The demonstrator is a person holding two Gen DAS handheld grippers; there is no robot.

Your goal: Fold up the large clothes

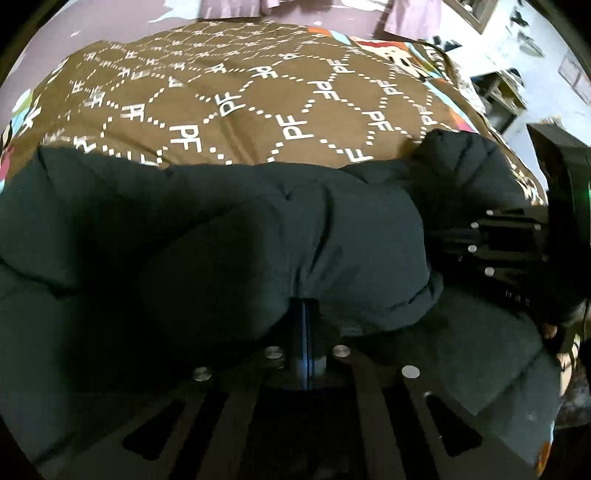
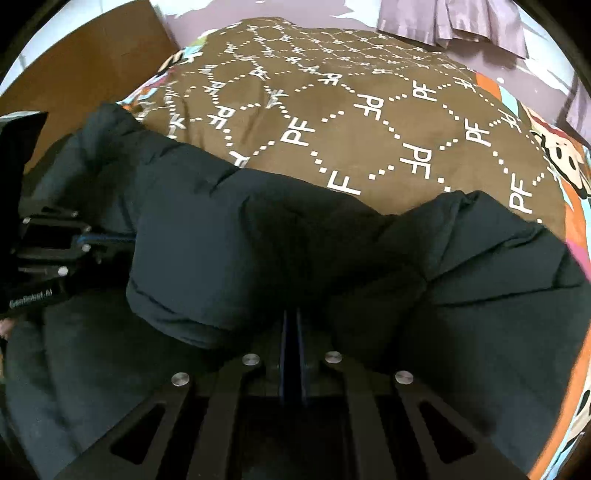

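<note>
A dark puffy jacket lies bunched on a brown quilt printed with white "PF" letters; it also fills the lower half of the right wrist view. My left gripper is shut on a thick fold of the jacket, its tips buried in the cloth. My right gripper is shut on another fold of the same jacket. The right gripper also shows at the right of the left wrist view, and the left gripper at the left of the right wrist view. The two grippers are close side by side.
The quilt covers a bed with bright cartoon-print edges. Purple cloth hangs at the far side. A brown board stands at the left. A shelf unit stands against a pale wall at the right.
</note>
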